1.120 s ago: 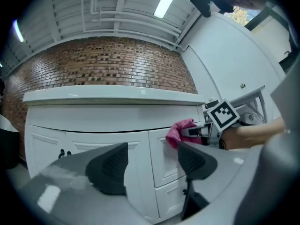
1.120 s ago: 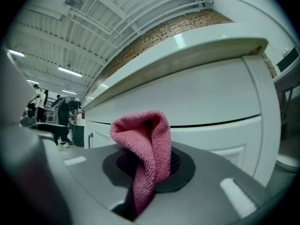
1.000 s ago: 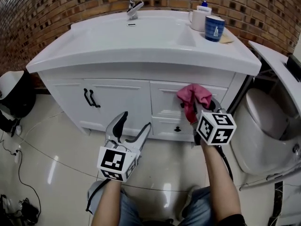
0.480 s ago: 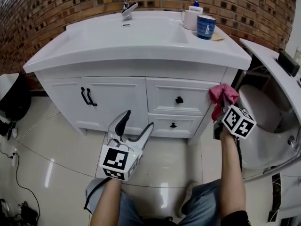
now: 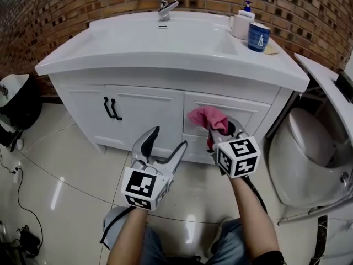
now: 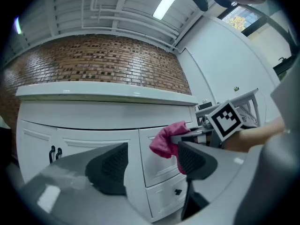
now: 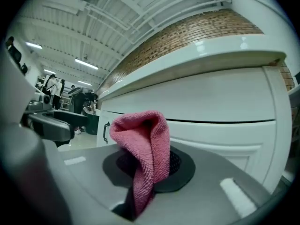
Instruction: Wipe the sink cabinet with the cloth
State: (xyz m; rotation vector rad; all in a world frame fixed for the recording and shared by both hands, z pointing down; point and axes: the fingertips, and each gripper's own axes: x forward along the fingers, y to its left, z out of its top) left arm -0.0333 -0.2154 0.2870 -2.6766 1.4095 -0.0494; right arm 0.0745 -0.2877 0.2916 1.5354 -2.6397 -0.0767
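The white sink cabinet (image 5: 143,112) fills the middle of the head view, with two black door handles (image 5: 110,109) on its left door. My right gripper (image 5: 216,130) is shut on a pink cloth (image 5: 207,117), which presses against the upper drawer front (image 5: 248,115) right of the doors. The right gripper view shows the cloth (image 7: 143,149) bunched between the jaws, close to the cabinet (image 7: 211,102). My left gripper (image 5: 165,148) hangs open and holds nothing, lower and left of the cloth, off the cabinet. In its own view the cloth (image 6: 166,137) sits ahead against the drawer (image 6: 152,161).
On the countertop (image 5: 165,48) stand a tap (image 5: 165,4), a blue mug (image 5: 258,36) and a white soap dispenser (image 5: 242,22). A white toilet (image 5: 309,142) is close on the right. A dark object (image 5: 16,112) and cables (image 5: 22,203) lie on the tiled floor at left.
My right gripper swept the cloth from the drawer to the cabinet's right corner, then back left onto the upper drawer front. The left gripper stayed open and barely moved.
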